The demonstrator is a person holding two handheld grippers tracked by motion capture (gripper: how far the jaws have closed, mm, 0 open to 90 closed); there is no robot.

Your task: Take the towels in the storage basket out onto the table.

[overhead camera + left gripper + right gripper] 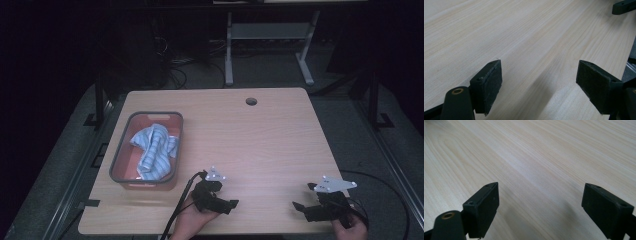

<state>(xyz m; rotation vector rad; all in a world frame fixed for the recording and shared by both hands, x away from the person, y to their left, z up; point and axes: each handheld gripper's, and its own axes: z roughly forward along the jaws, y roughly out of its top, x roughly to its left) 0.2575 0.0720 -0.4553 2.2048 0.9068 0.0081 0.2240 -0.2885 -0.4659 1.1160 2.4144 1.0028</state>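
A light wooden table (265,140) lies in front of me. My left gripper (226,197) rests low over the table's near edge, left of centre, held by a hand. Its jaws stand wide apart over bare wood, so the left gripper (539,68) is open with nothing in it. My right gripper (304,196) sits near the front right corner, pointing left. The right gripper (541,187) is also open over bare wood. A jaw tip of the right gripper (624,6) shows at the top right of the left gripper view.
A grey-rimmed red basket (123,145) stands at the table's left side with a crumpled blue and white striped cloth (154,150) inside. A round cable hole (251,101) sits near the far edge. Table legs and cables (230,50) lie on the floor beyond.
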